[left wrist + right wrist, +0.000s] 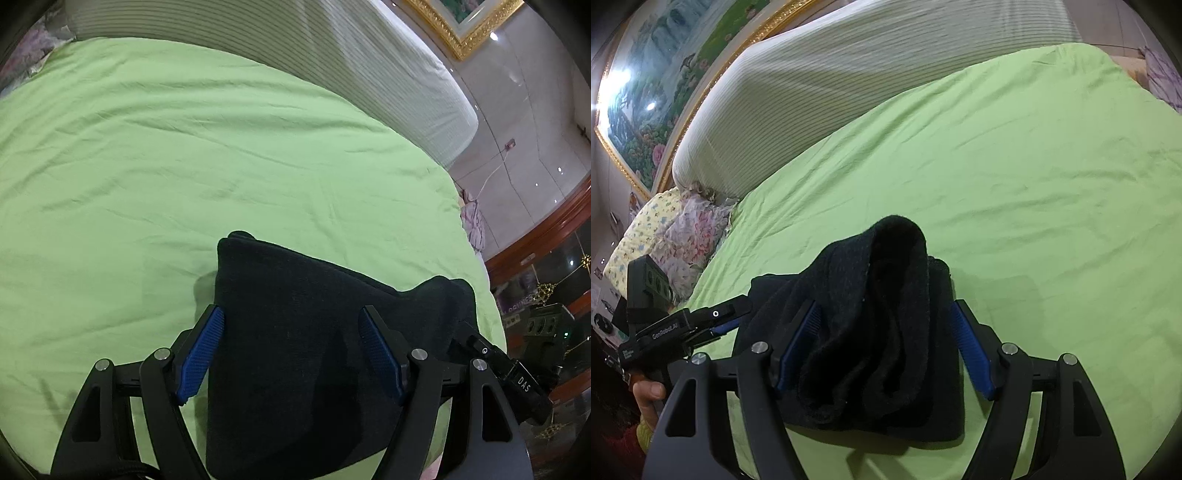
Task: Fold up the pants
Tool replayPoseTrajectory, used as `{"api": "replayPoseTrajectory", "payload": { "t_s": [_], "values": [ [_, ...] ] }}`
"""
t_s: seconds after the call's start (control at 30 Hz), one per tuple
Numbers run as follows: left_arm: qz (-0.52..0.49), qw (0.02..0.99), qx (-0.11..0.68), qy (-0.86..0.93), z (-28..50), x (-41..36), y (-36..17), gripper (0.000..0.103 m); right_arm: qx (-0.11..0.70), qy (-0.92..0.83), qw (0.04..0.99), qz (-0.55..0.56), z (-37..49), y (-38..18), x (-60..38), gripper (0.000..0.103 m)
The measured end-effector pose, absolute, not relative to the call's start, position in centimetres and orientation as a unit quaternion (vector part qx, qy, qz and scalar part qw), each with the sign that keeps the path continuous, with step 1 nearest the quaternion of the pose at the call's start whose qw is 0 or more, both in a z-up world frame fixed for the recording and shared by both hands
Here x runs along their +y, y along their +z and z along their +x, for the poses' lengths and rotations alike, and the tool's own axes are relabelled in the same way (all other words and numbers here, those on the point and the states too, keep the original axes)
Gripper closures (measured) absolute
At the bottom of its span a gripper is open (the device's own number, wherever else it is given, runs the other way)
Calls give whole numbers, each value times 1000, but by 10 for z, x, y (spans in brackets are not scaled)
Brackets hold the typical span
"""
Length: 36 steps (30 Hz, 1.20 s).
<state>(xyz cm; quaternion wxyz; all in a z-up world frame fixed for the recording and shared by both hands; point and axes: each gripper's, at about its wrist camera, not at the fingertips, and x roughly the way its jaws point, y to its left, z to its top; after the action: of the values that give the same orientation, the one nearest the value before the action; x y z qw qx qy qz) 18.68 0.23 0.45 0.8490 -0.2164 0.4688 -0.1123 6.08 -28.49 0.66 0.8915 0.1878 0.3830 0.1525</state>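
Note:
Black pants (295, 332) lie folded into a compact bundle on the green bedsheet (184, 166). My left gripper (291, 314) is open, its blue pads either side of the bundle's left part, just above it. In the right wrist view the pants (879, 332) show a raised rolled fold on top. My right gripper (884, 306) is open and straddles that fold without clamping it. The left gripper (731, 314) shows at the bundle's left edge in the right wrist view.
A white striped pillow roll (849, 81) runs along the far side of the bed. Floral pillows (683, 236) lie at the bed's left end. A framed painting (646, 92) hangs on the wall. A wooden cabinet (546, 295) stands past the bed's right edge.

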Motion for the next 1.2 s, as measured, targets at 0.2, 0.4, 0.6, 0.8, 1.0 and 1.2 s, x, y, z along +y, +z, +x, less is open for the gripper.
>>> {"api": "replayPoseTrajectory", "payload": {
  "t_s": [0.2,0.4,0.6,0.8,1.0,1.2],
  "values": [
    [-226,841,482,-94,202,11,-22,39,379,110,907,145,52,2,-288,27],
    [-215,839,491,-89,208,12,-42,37,381,93,908,146,42,-14,-300,25],
    [-228,837,489,-92,198,21,-35,37,373,97,912,138,43,1,-292,25],
    [-245,834,484,-98,178,32,-21,37,375,140,899,179,41,-1,-293,25],
    [-269,820,492,-116,161,34,-21,37,385,152,887,203,37,-15,-301,25],
    [-250,823,494,-128,155,20,-17,35,388,159,880,225,40,-19,-304,25]
  ]
}}
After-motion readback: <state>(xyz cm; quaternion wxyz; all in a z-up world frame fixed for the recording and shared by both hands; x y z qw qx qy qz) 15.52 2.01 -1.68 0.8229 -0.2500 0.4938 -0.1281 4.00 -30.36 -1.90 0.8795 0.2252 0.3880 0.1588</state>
